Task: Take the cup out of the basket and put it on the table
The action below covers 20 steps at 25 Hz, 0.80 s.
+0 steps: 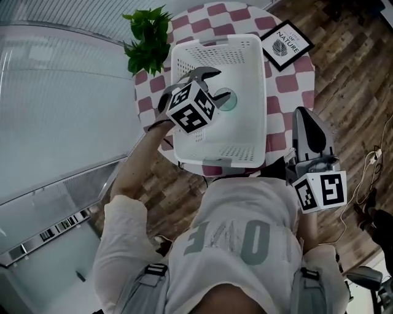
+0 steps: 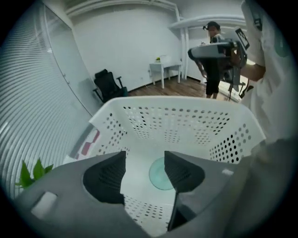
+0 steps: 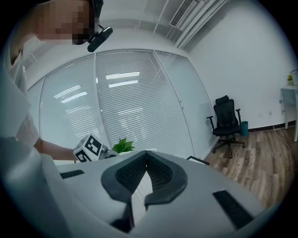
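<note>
A white perforated basket (image 1: 245,43) stands on a round table with a red-and-white checked cloth (image 1: 212,18). On its floor sits a pale green cup (image 1: 227,102), seen from above as a round disc. My left gripper (image 1: 216,84) hangs inside the basket's left half, just above the cup, jaws open and empty. In the left gripper view the cup (image 2: 158,174) shows between and beyond the fingers of that gripper (image 2: 145,160), partly hidden by the right finger, with the basket wall (image 2: 177,104) behind. My right gripper (image 1: 305,119) is shut on nothing, held off the table's near right edge (image 3: 146,155).
A green plant (image 1: 149,37) stands at the table's back left, and a framed leaf picture (image 1: 287,43) lies at the back right. Glass walls with blinds run along the left. A person (image 2: 214,56), an office chair (image 2: 108,86) and a small white table (image 2: 165,69) stand across the room.
</note>
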Available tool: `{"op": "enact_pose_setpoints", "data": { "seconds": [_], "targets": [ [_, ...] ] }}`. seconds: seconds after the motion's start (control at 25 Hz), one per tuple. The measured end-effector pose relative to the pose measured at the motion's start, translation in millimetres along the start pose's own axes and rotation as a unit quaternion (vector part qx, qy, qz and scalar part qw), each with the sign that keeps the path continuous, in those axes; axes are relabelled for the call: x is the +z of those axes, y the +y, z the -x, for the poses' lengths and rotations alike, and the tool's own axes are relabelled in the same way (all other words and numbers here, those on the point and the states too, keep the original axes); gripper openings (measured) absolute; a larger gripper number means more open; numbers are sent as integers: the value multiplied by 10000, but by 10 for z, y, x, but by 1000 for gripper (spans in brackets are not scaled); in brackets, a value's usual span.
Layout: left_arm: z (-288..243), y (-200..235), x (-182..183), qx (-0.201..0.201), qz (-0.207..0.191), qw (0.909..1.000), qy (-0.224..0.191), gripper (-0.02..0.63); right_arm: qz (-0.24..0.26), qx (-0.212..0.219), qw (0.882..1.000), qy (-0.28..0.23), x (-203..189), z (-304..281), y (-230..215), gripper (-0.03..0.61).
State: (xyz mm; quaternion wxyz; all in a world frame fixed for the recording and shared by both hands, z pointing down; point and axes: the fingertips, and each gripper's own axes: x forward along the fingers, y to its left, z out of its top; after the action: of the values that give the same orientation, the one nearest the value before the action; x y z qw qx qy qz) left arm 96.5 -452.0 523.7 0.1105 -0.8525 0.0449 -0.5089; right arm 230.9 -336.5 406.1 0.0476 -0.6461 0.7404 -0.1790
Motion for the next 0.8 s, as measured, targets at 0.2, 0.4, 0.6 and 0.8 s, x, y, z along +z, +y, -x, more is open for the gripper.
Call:
{"op": "enact_pose_setpoints", "data": {
  "seconds": [0.2,0.4,0.6,0.8],
  "targets": [
    [-437,-176,-276,-585,-487,9942,764,247,-83,-47,10000,2,10,-35,-148,11],
    [-754,-238,-568,-1051,-349,9824,1503,247,-82,-41,9998,173,-79,-115,-229,11],
    [-978,-339,-747,-1529,-166,9697,1900,247,-204,0,9993,312,-170,-183,-239,11],
    [-1129,-383,-851,-1843,174,9600,2103,247,-216,-45,9990,397,-222,-205,-301,11]
  ]
}}
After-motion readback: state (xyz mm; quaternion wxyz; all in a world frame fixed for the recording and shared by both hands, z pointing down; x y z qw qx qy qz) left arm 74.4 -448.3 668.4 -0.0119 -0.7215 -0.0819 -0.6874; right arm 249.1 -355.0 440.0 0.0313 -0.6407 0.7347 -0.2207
